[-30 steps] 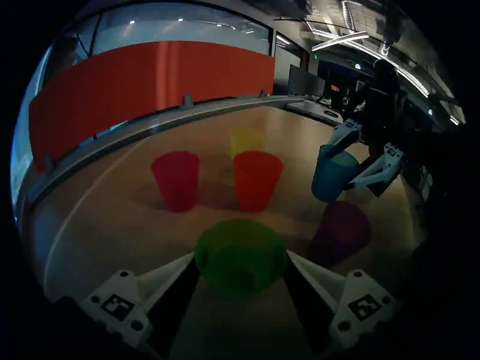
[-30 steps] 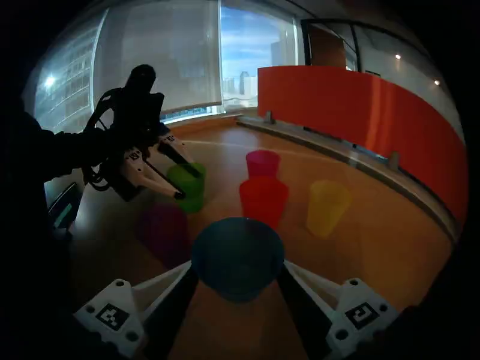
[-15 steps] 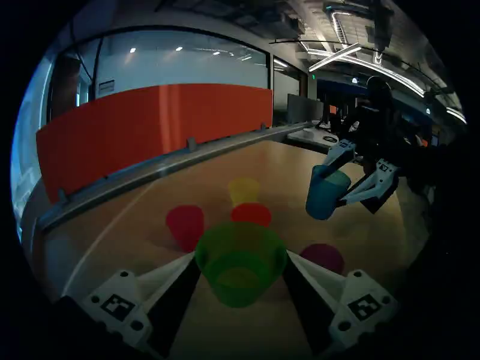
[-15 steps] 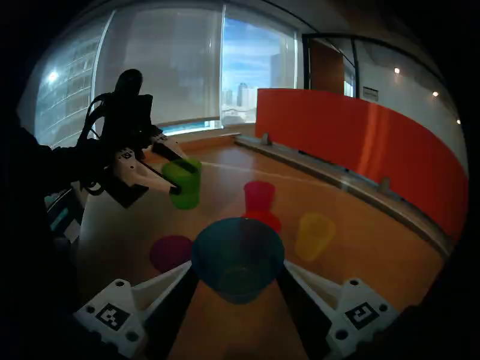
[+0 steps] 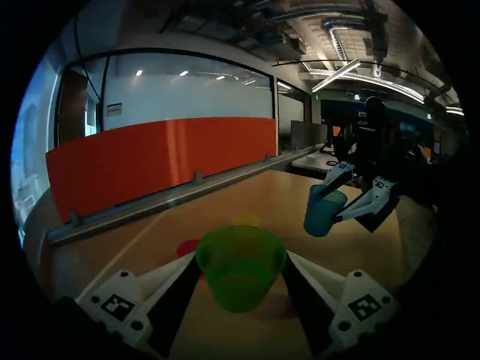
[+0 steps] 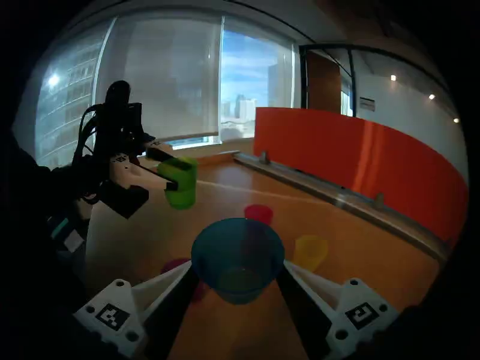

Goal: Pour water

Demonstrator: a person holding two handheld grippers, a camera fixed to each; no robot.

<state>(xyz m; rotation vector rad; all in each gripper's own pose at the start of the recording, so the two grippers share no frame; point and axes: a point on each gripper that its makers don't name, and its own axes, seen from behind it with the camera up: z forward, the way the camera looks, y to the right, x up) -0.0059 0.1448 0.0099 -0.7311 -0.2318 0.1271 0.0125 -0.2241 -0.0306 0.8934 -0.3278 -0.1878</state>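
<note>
Both cups are up off the table, so this looks like the approach before the pour. The left gripper (image 5: 240,265) has its two white fingers closed narrowly against either side of the green cup (image 5: 241,273), which it holds upright with the mouth open. The right gripper (image 6: 237,271) clamps the blue cup (image 6: 237,267) the same way. From the left gripper view the blue cup hangs at about two o'clock of the green one, well apart from it. From the right gripper view the green cup sits at about ten o'clock.

I cannot tell which cup holds water. The blue one shows a paler patch at its bottom, but that could be light.

The next move, as I judge it, is to bring one rim just above the other's mouth and tilt slowly while the receiving cup stays level. Thin cups like these may flex under a hard squeeze.

Both are translucent plastic tumblers, smooth-walled and tapering to a smaller base, with round open rims. Below them the wooden table (image 6: 372,264) is glossy and warm-toned. A yellow cup (image 6: 310,251) stands on it at four o'clock of the blue cup's rim, a red cup (image 6: 258,213) at twelve, and a magenta cup (image 6: 174,264) at nine. All three are the same shape. An orange partition (image 5: 162,156) lines the far edge.
</note>
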